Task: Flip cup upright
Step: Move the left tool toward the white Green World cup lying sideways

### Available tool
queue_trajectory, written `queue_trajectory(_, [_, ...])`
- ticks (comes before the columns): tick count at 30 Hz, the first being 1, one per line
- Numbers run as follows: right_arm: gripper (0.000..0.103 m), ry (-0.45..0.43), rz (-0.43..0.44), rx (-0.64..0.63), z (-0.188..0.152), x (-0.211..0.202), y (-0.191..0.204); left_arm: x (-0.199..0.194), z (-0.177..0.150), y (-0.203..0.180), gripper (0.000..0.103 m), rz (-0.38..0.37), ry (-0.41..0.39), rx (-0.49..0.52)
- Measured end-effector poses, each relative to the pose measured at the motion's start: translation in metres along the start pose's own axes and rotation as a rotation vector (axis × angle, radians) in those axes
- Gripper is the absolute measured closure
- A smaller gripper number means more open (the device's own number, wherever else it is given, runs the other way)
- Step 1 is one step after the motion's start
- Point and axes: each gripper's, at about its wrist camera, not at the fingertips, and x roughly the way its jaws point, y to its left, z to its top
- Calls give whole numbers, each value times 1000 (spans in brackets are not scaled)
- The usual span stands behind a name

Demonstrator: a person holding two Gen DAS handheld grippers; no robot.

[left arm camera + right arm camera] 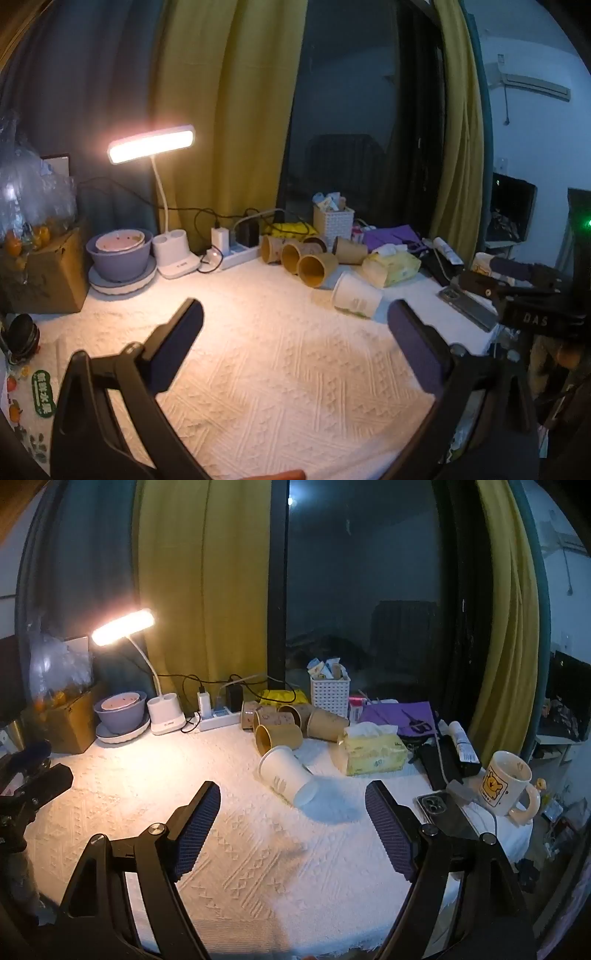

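Jaws of both grippers, left (295, 328) and right (293, 812), stand wide, empty. The cup (286, 777) lies sideways; a glancing touch may roll it into the tissues (371, 751).

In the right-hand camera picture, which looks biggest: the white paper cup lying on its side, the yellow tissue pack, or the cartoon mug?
1. Yellow tissue pack, biggest.
2. and 3. White paper cup lying on its side and cream cartoon mug look about alike; fisheye distortion makes ranking them unsure.
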Motion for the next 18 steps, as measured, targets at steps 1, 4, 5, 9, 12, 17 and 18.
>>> queue_trajectory(1, [19, 3, -1, 1, -1, 0, -1, 0, 0, 0, 2, -1, 1, -1])
queue_trajectory(4, [19, 1, -12, -25, 4, 0, 5, 1, 0, 0, 2, -3, 4, -2])
queue_trajectory(5, [19, 2, -12, -25, 4, -1, 6, 1, 0, 0, 2, -3, 5, 0])
queue_trajectory(9, [19, 4, -7, -23, 5, -7, 9, 0, 1, 1, 2, -3, -3, 1])
queue_trajectory(12, [19, 4, -7, -21, 7, -5, 10, -2, 9, 3, 2, -3, -2, 7])
queue_trajectory(17, [19, -3, -1, -25, 7, -7, 12, -2, 8, 2, 2, -4, 0, 10])
queue_trajectory(18, [19, -4, 1, -25, 7, -8, 12, -2, 7, 2, 2, -6, -2, 10])
